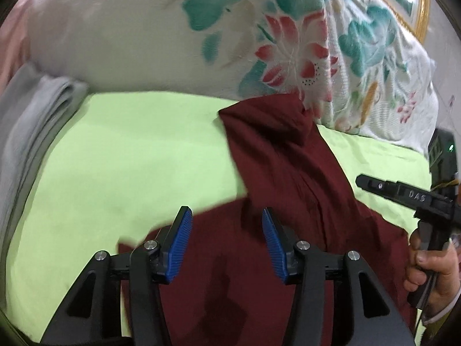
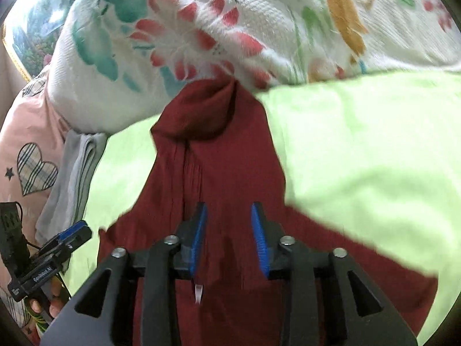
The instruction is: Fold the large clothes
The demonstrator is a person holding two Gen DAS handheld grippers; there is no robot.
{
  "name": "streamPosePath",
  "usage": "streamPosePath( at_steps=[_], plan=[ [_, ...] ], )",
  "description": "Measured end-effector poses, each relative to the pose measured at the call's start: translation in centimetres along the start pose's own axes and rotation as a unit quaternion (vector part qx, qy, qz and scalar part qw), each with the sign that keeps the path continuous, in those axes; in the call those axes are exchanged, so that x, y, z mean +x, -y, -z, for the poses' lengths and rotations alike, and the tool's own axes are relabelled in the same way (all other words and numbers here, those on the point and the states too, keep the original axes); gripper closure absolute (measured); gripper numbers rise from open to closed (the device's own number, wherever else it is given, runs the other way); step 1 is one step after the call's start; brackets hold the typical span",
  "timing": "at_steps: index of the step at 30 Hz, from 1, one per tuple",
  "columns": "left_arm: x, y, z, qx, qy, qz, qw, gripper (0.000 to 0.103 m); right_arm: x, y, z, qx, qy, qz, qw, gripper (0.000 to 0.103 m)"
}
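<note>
The near end of the maroon garment [image 2: 224, 173] is being cut off below both views. The left gripper [image 1: 227, 236] and right gripper [image 2: 229, 230] are being held open above it, nothing clasped. Beyond, bare green sheet [image 1: 129, 158] is being bordered by a floral quilt [image 1: 288, 43].

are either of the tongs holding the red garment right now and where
Neither. Both the left tongs and right tongs are open above the maroon garment, gripping nothing.
</note>
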State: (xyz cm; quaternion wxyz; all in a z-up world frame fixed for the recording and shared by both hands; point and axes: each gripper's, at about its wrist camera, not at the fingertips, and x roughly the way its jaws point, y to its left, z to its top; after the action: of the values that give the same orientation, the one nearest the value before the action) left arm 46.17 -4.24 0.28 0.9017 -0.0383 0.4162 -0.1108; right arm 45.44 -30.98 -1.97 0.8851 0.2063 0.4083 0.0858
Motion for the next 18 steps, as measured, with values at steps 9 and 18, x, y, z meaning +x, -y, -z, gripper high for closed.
streamPosePath(
  at_steps=[9, 18],
  plan=[
    [9.3, 1.1, -5.8, 0.045, -0.028, -0.045, 0.9975, 0.051, 5.4, 0.7, -5.2, -0.044, -0.011, 0.05, 0.998, 0.067],
    [15.2, -0.6, -9.2, 0.039, -0.022, -0.055, 0.9975, 0.055, 10.5, 1.0, -7.1, -0.084, -0.016, 0.041, 0.995, 0.055]
  ],
)
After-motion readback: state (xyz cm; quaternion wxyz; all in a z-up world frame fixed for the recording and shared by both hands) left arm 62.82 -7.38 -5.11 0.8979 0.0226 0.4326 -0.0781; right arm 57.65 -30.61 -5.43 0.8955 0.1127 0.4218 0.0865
